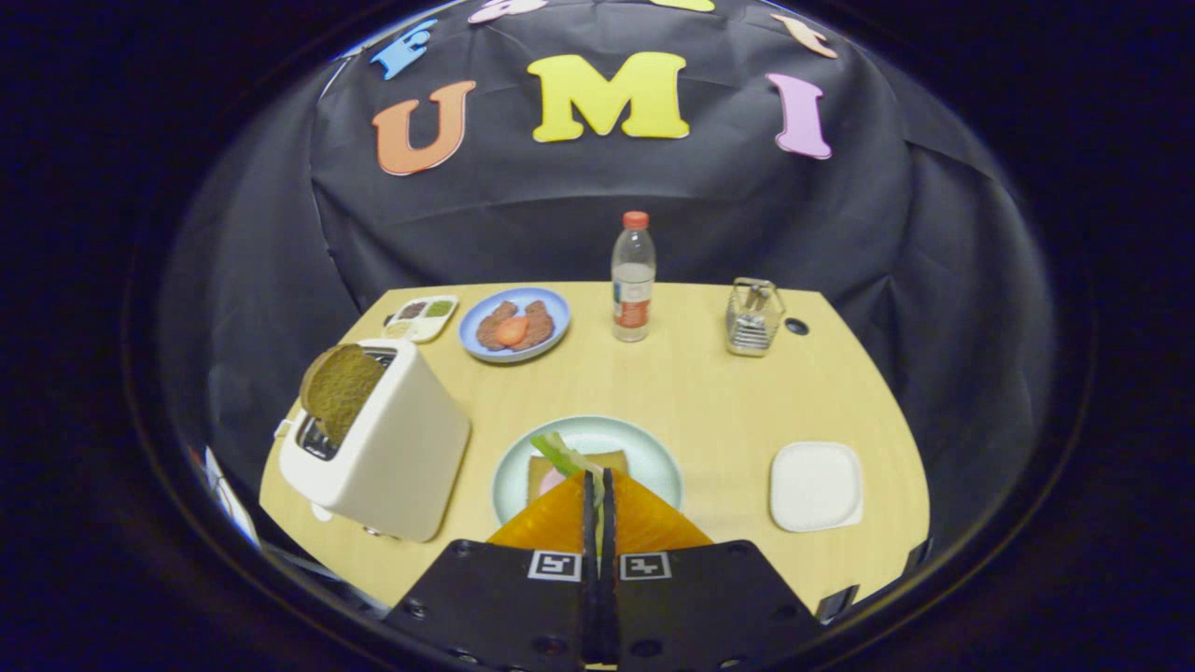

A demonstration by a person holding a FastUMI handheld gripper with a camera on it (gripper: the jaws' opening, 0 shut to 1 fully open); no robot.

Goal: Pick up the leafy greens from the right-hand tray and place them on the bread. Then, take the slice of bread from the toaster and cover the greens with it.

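Gripper (pixel 597 481): fingers pressed close together, clenched on leafy greens (pixel 565 455), green stalk sticking out just past the tips.
Bread (pixel 571 469): flat on pale green plate (pixel 644 457), directly beneath the fingertips, greens held over it; whether touching, cannot tell. Something pink on the slice beside the tips.
White tray (pixel 815 485): right of the plate, well apart.
White toaster (pixel 383 448): left of the plate, near it; slice of bread (pixel 341 389) standing up out of the slot, tilted.
Blue plate (pixel 515 325): beyond the pale green plate, toward the wall, holding brown pieces and an orange-red item.
Small divided dish (pixel 422 316): left of the blue plate.
Water bottle (pixel 633 277): upright, far beyond the pale green plate.
Metal rack (pixel 753 317): right of the bottle.
Wooden table (pixel 709 392): beneath all.
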